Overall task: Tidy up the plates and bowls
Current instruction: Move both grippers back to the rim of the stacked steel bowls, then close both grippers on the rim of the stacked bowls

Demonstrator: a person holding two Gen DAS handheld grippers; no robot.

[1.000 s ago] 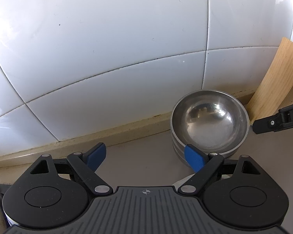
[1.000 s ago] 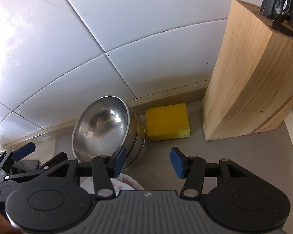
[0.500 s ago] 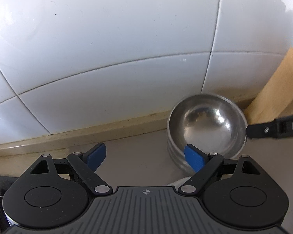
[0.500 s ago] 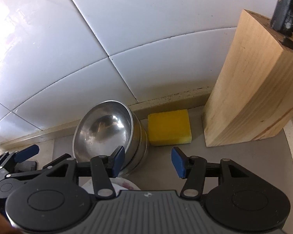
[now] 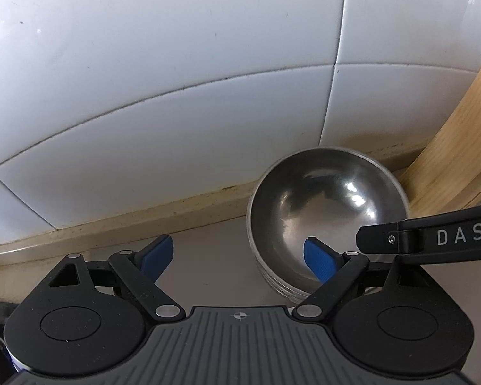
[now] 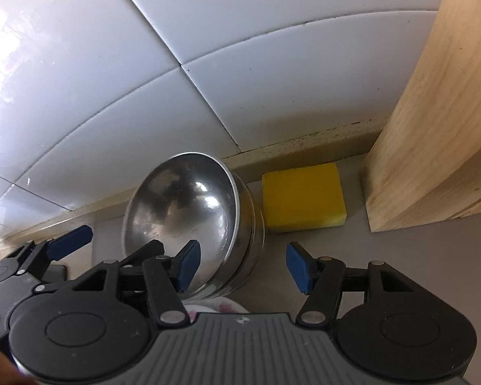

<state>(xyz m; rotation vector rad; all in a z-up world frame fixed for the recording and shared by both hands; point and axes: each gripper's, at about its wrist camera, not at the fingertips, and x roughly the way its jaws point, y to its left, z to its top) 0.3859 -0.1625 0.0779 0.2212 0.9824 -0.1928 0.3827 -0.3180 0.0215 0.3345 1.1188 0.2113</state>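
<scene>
While angled steeply down at the grey counter (image 5: 205,276), spread wide on the left gripper (image 5: 239,258): blue pads well apart, only bare counter between them, nothing grasped. Just right of that gap, tucked against the foot of the white tiled wall (image 5: 176,80): nested steel bowls (image 5: 327,211), upright, shiny insides facing up, stacked rims showing along the near side. Crossing the near rim of the top bowl with the right-hand pad (image 5: 319,264). Touching or merely in front, cannot tell.

Over to the right wrist view now. Opening up on the right gripper (image 6: 243,266), jaws parting at this very moment, pads pressing on nothing. Showing in the gap: the near right flank of the bowl stack and, lower down, a sliver of a white plate (image 6: 218,308) with pink flowers, mostly hidden behind the gripper body. Left pad laid across the inside of the top bowl in this view. Inside it or above it, cannot tell.

Beside the bowls to the right, close but apart, flat on the counter at the wall's foot: a yellow sponge (image 6: 303,199). Further right, standing tall just beside the sponge: a pale wooden block (image 6: 433,128). Down at the left, poking in alongside the bowls: a blue-tipped finger of the left gripper. And back in the left wrist view, reaching in from the right edge over the stack: one black finger of the right gripper, lettered in white.
</scene>
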